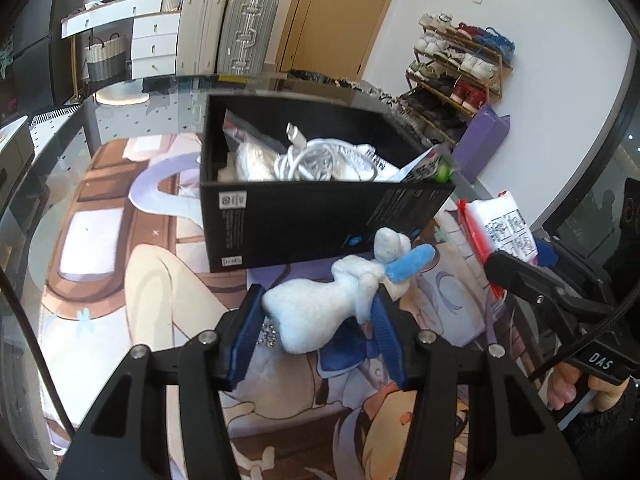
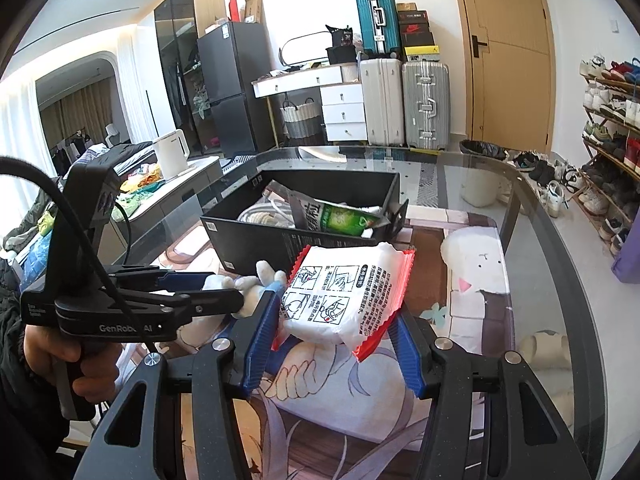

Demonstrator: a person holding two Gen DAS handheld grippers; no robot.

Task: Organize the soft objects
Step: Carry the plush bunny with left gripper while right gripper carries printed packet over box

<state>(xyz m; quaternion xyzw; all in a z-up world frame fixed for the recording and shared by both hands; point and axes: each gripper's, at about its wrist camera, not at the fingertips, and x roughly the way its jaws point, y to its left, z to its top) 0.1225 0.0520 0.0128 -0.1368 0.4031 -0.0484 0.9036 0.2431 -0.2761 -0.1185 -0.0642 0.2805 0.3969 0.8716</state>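
Gripping a white plush toy (image 1: 320, 312) in our left claw (image 1: 316, 320), we hold a white-and-red packet (image 2: 340, 296) in our right claw (image 2: 336, 320), both just before the black box (image 1: 320, 216) on the desk (image 2: 560, 280).

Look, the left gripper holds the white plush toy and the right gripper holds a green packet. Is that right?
Not quite. The right gripper holds a white packet with red edges, as the right wrist view shows. The green packet lies in the black box. The left gripper does hold the plush toy.
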